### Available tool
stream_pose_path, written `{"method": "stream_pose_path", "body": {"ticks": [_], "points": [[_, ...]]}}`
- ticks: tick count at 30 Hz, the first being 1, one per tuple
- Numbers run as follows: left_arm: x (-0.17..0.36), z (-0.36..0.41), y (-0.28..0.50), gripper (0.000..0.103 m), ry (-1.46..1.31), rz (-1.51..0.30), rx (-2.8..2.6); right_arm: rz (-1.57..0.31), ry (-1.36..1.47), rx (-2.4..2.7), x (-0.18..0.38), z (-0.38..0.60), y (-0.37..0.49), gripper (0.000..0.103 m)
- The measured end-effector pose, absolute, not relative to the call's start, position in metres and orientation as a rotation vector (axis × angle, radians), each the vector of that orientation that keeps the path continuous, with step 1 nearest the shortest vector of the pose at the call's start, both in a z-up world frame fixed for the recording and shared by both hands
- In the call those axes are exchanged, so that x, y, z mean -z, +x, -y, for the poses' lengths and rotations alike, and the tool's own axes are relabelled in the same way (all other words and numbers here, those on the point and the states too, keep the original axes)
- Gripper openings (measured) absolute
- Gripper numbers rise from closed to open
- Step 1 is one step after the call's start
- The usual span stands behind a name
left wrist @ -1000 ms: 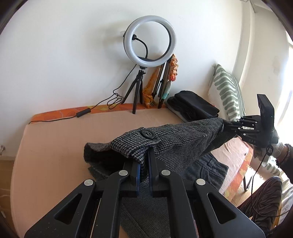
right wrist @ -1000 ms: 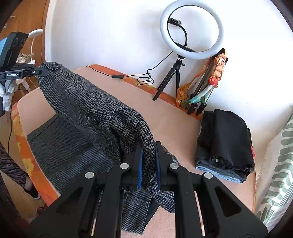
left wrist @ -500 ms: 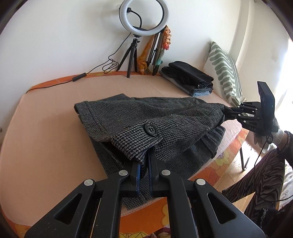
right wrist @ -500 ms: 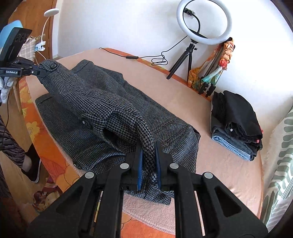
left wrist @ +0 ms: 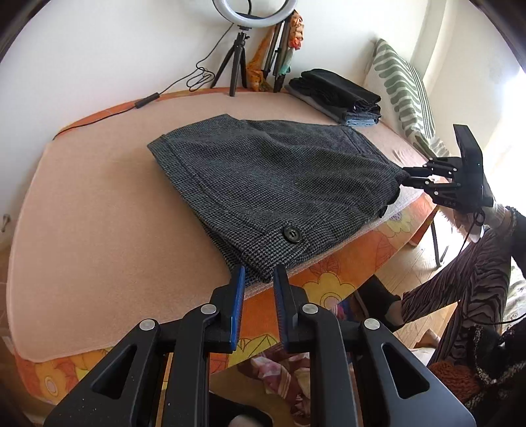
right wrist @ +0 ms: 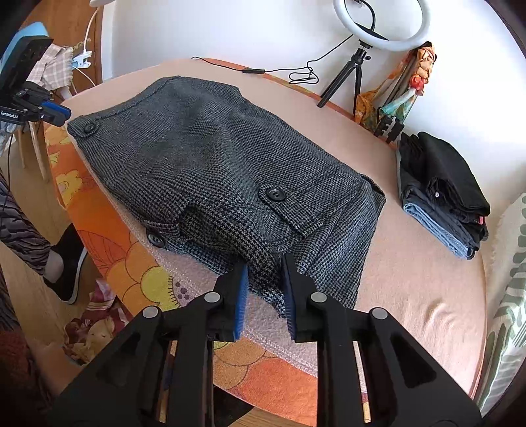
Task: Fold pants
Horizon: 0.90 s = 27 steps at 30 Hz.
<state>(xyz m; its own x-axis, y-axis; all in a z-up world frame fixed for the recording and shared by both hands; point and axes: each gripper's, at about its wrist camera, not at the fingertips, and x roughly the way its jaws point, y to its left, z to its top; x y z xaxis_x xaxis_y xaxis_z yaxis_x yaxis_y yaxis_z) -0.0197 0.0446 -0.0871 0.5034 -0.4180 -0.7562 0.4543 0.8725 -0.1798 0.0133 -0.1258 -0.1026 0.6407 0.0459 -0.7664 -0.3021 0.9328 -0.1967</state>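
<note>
Both grippers had just let go, fingers opening. We had the left gripper point(left wrist: 258, 274) at the near edge of the bed point(left wrist: 82, 203), fingers apart with the buttoned corner of the pants point(left wrist: 279, 184) lying between the tips, pads not pressing it. Same on our right gripper point(right wrist: 264, 266): fingers apart, straddling the nearest corner of the fabric, no clamp that we could see.

The pants, grey houndstooth, lay folded flat on the pinkish blanket, near edge just over the orange flowered sheet point(right wrist: 131, 262) at the bed's rim. We saw a button point(left wrist: 291, 235) close to the left fingers; from the right wrist, a flap button point(right wrist: 275, 194) near the right fingers and another point(right wrist: 89, 127) at the far left corner.

Beyond the pants, a stack of folded clothes point(right wrist: 443, 187), dark pieces over blue denim, sat well apart from them towards the wall. A striped pillow point(left wrist: 404, 95) leaned next to it. At the wall stood a ring light point(right wrist: 381, 29) on a small tripod, cable trailing along the bed's far edge.

Beside the bed we could see a patterned trouser leg point(left wrist: 466, 282).
</note>
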Motion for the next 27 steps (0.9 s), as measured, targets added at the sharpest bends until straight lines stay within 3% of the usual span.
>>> {"method": "stream_pose_path", "body": {"ticks": [3, 5, 7, 13, 19, 21, 23, 27], "points": [[0.067, -0.046, -0.018, 0.016, 0.059, -0.854, 0.52, -0.839, -0.148, -0.206, 0.089, 0.146, 0.006, 0.033], [0.057, -0.041, -0.009, 0.016, 0.052, -0.819, 0.535, -0.798, 0.004, -0.181, 0.079, 0.165, 0.002, 0.05], [0.053, -0.03, 0.004, 0.016, 0.044, -0.796, 0.559, -0.769, 0.126, -0.108, 0.072, 0.187, 0.004, 0.058], [0.068, 0.023, 0.033, 0.016, 0.096, -0.797, 0.671, -0.865, 0.428, 0.063, 0.098, 0.247, 0.027, 0.06], [0.105, 0.048, 0.04, 0.016, 0.161, -0.891, 0.712, -0.944, 0.483, 0.079, 0.13, 0.257, 0.053, 0.06], [0.112, 0.048, 0.041, 0.016, 0.165, -0.918, 0.718, -0.959, 0.493, 0.07, 0.138, 0.254, 0.061, 0.053], [0.115, 0.046, 0.041, 0.016, 0.164, -0.928, 0.721, -0.969, 0.477, 0.046, 0.141, 0.247, 0.068, 0.022], [0.125, 0.042, 0.04, 0.016, 0.151, -0.964, 0.715, -0.934, 0.325, 0.061, 0.126, 0.224, 0.069, 0.007]]}}
